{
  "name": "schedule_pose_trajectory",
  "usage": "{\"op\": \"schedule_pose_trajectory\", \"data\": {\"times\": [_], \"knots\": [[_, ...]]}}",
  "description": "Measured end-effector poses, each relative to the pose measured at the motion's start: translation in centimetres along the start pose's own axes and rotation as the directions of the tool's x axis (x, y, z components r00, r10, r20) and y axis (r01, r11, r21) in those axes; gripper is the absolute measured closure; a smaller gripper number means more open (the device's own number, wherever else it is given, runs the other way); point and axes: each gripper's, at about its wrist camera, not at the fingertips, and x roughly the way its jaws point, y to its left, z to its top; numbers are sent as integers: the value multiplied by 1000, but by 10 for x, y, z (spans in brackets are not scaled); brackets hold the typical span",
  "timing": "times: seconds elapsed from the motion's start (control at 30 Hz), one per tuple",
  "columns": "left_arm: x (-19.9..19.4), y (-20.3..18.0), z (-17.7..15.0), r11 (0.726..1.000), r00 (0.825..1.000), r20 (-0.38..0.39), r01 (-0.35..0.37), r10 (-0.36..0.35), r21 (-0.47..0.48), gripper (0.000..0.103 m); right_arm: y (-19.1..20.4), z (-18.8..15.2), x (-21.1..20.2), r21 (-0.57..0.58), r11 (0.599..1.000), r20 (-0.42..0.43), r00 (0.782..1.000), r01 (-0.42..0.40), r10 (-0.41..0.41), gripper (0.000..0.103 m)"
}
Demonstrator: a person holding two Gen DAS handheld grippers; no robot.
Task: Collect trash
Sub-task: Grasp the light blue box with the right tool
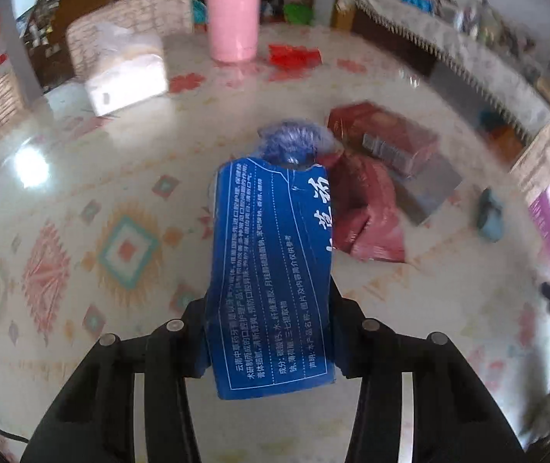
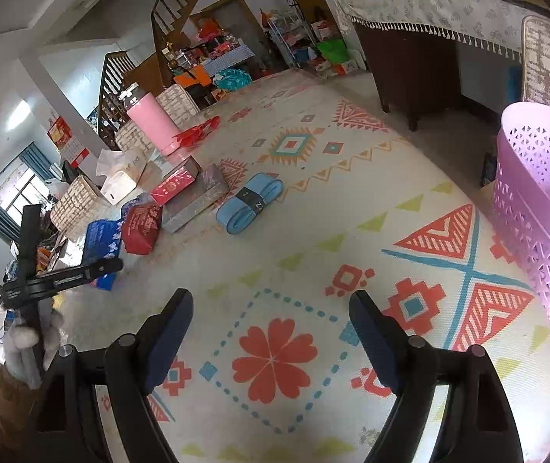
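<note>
A blue carton with white print [image 1: 271, 270] stands lengthwise between the fingers of my left gripper [image 1: 271, 305], and both pads press on its sides. Just beyond it lie a blurred blue crumpled thing [image 1: 294, 139], a crumpled red packet [image 1: 363, 208] and a red box [image 1: 386, 135]. In the right wrist view the left gripper [image 2: 82, 270] sits over the same blue carton [image 2: 101, 239] at the far left. My right gripper [image 2: 271, 301] hangs open above the patterned tablecloth [image 2: 275, 359], with nothing between its fingers. A perforated purple basket [image 2: 545, 200] stands at the right edge.
A pink bottle [image 1: 232, 11], a white tissue box [image 1: 124, 73] and a red wrapper [image 1: 294, 56] stand at the far side. A light-blue roll [image 2: 249, 202] and a grey flat box [image 2: 193, 196] lie mid-table. A gloved hand [image 2: 27, 343] holds the left tool.
</note>
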Motion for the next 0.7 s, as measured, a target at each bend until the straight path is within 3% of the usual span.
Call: {"op": "schedule_pose_trajectory", "data": {"times": [0.23,0.5,0.7], "knots": [[-47,11,-20,988,992,114,61,-46,-140,57,3,-1,1,-16,1000,-1,1000,13,-13,16],[-44,21,-26,987,990,136,60,-40,-147,57,7,-1,5,-32,998,-12,999,48,-49,14],[-43,25,-30,988,988,148,61,-39,-145,57,28,15,33,-133,974,-62,979,182,-192,5]]}}
